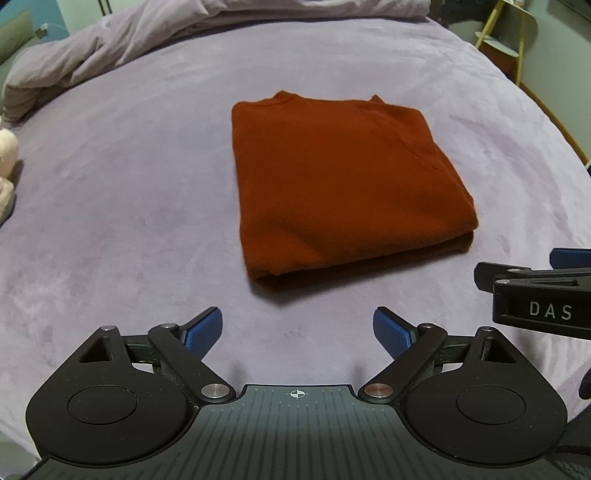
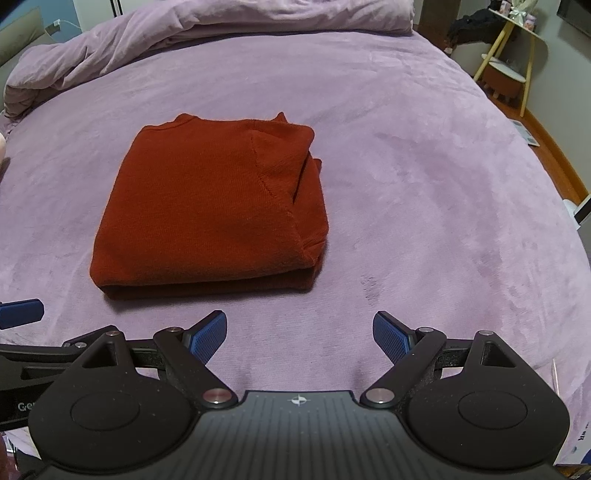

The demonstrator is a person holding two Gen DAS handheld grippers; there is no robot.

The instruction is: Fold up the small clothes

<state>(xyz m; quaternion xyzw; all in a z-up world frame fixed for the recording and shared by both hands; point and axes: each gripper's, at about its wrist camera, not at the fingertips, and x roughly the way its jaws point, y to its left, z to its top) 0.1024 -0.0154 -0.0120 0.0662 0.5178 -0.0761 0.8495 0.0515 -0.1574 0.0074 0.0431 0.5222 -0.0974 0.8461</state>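
**Folded sweater lies on the bed, both grippers clear of it**

A rust-red sweater [image 1: 332, 188] lies folded into a compact rectangle on the bed [image 1: 129, 192], which is covered in a lilac plush sheet. Its neckline points toward the far end of the bed, and the thick folded edge faces the cameras. In the right wrist view the sweater [image 2: 207, 210] shows a sleeve seam curving down its right part, with layered folds stacked along the right side.

The left gripper [image 1: 297, 332] sits just short of the near edge of the sweater, apart from it. Its blue-padded fingers [image 1: 203, 330] are spread wide with nothing between them but bare sheet. The right gripper [image 2: 299, 336] is likewise held near the sweater's front edge, off toward its right corner, fingers [image 2: 391, 338] spread and holding nothing.

The two grippers are side by side: the right gripper's black body and one blue pad show at the right edge of the left wrist view, and the left gripper's pad shows at the left edge of the right wrist view.

A rumpled duvet [image 2: 221, 26] of the same lilac is bunched along the far end of the bed. A yellow-legged shelf [image 2: 513, 55] stands beyond the bed's right side.
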